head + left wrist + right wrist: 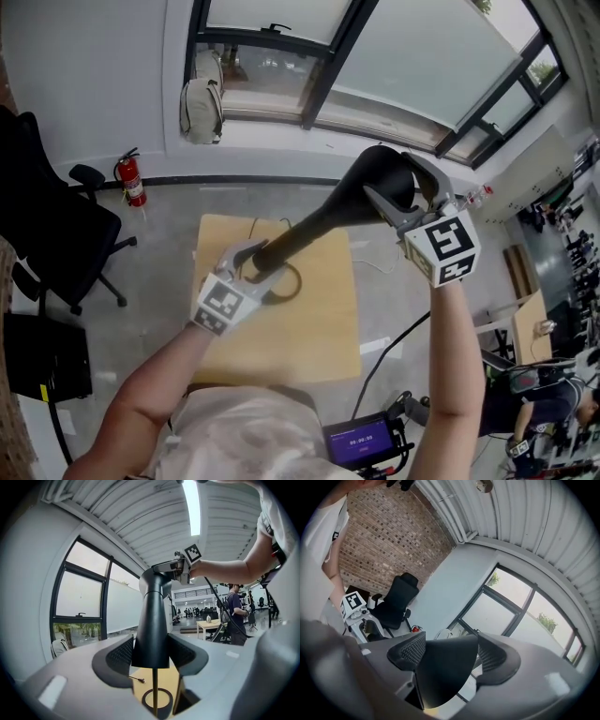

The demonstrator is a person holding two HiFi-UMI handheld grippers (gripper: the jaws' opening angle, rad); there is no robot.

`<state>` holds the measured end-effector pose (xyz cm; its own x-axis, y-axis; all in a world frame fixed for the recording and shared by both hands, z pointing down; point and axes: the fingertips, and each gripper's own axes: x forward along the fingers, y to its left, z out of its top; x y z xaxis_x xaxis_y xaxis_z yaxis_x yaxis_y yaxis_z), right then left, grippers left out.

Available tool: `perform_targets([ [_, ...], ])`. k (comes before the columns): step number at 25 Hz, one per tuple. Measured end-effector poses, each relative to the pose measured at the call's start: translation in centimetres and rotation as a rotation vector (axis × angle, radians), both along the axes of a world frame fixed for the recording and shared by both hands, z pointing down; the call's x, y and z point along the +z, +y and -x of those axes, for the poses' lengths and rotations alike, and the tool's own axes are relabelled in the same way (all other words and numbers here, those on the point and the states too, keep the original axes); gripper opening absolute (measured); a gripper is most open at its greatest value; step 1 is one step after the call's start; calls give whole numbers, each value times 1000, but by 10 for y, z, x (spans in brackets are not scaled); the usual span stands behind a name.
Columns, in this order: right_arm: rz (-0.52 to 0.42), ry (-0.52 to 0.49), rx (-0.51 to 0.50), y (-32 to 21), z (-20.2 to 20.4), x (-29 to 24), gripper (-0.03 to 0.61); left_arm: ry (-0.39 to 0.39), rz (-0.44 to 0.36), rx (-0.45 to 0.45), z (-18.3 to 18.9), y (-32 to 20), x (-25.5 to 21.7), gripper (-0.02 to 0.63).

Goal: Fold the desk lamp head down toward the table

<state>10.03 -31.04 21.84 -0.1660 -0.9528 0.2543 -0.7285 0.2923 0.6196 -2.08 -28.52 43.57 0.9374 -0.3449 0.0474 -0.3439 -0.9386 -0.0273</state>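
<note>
Over the wooden table, the left gripper clamps the desk lamp's stem to steady it, while the right gripper, jaws spread wide and unclenched, straddles the raised lamp head for folding.

Light wooden table, 1 black ring-shaped lamp base on it (mid-table)

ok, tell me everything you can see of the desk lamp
The desk lamp is matte black and looks like plastic. Its ring base rests on the wooden table. A thin rod rises from the base into a tapered stem, which is topped by a rounded head. The left hand-held gripper clamps the stem's lower end. The right hand-held gripper's open jaws straddle the head.
</note>
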Motion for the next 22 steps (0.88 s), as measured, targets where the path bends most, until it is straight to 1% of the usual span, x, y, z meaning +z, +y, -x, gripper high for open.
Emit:
perform_targets([
  [2, 1, 36, -3, -2, 2, 0, 364, 5, -2, -1, 1, 0, 0, 227],
  [5, 1, 36, -8, 1, 0, 1, 362, 4, -1, -1, -1, 2, 0, 227],
  [9, -8, 6, -12, 2, -4, 2, 359, -5, -4, 2, -2, 3, 0, 227],
  [14, -22, -77, -22, 2, -13, 6, 357, -25, -7, 9, 1, 5, -2, 225],
  [19, -42, -97, -40, 1, -14, 5, 355, -55, 5, 14, 2, 2, -4, 225],
  [22, -39, -125, -44, -1, -19, 8, 354, -63, 2, 15, 3, 3, -6, 225],
])
